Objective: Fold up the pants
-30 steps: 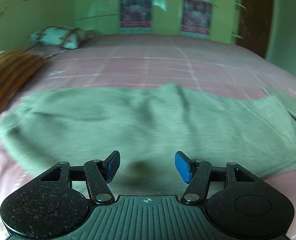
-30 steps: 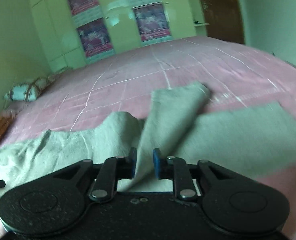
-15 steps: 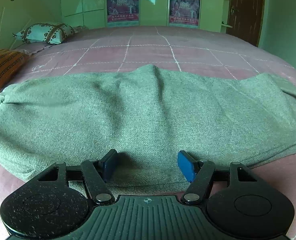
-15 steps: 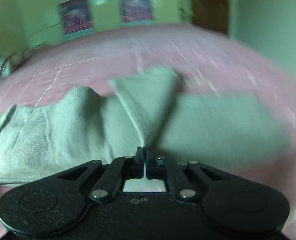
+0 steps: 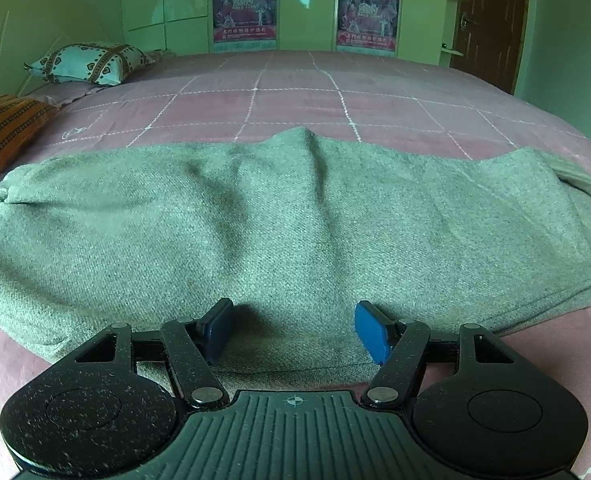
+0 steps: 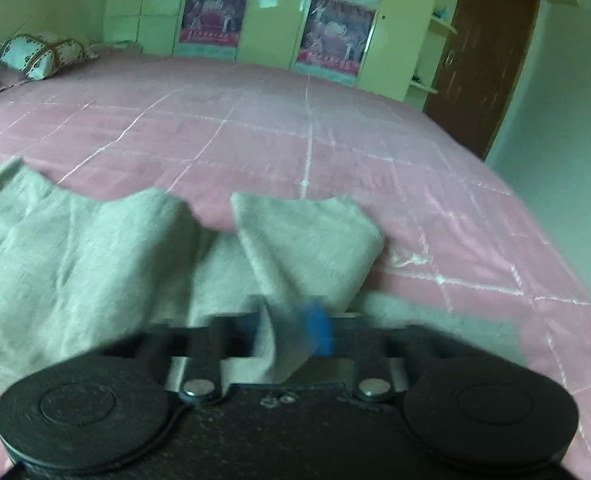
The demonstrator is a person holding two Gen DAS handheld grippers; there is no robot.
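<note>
Pants (image 5: 295,220) flat before left claw (image 5: 293,330) — bunched in right claw (image 6: 291,328).

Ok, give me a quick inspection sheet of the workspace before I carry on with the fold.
Surface: pink checked bedspread.
Job's things: grey-green pants spread across the near bed, a flap raised at the right end.
Clutter: patterned pillow, orange striped cushion.
Grippers: left gripper over the near hem, jaws wide apart; right gripper blurred, cloth between its jaws.
Cables: nothing seen.
Surroundings: posters on cupboard doors, brown door.
</note>
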